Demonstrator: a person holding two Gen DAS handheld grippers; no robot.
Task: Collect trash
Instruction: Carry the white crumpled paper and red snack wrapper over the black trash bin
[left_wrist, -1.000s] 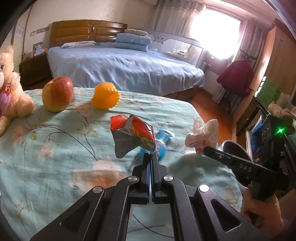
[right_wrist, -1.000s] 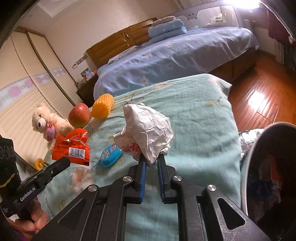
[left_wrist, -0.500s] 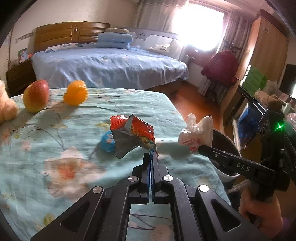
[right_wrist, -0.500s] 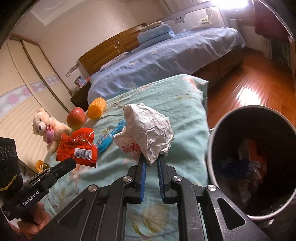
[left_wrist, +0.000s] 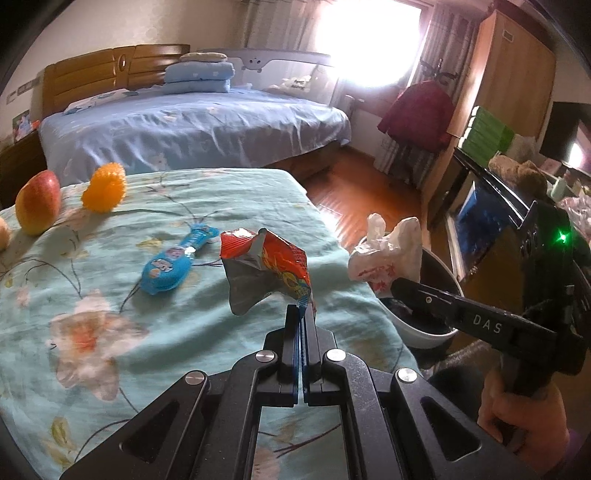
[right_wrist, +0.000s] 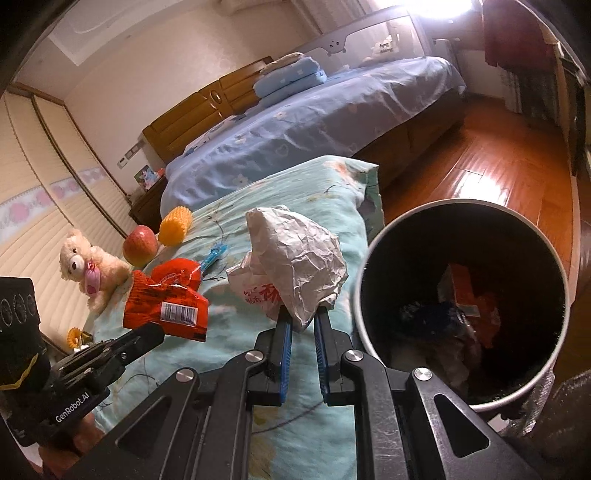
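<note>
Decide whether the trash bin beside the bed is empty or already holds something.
Partly filled. The trash bin shows an orange pack, something blue and crumpled wrappers at its bottom in the right wrist view.

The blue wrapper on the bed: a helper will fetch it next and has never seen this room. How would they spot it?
Start at the teal floral bedspread in the foreground. Past its middle, nearer than the apple and the orange spiky ball, lies the blue wrapper, flat on the cloth. It is the only blue, long, cartoon-printed piece there, and no gripper holds it.
</note>
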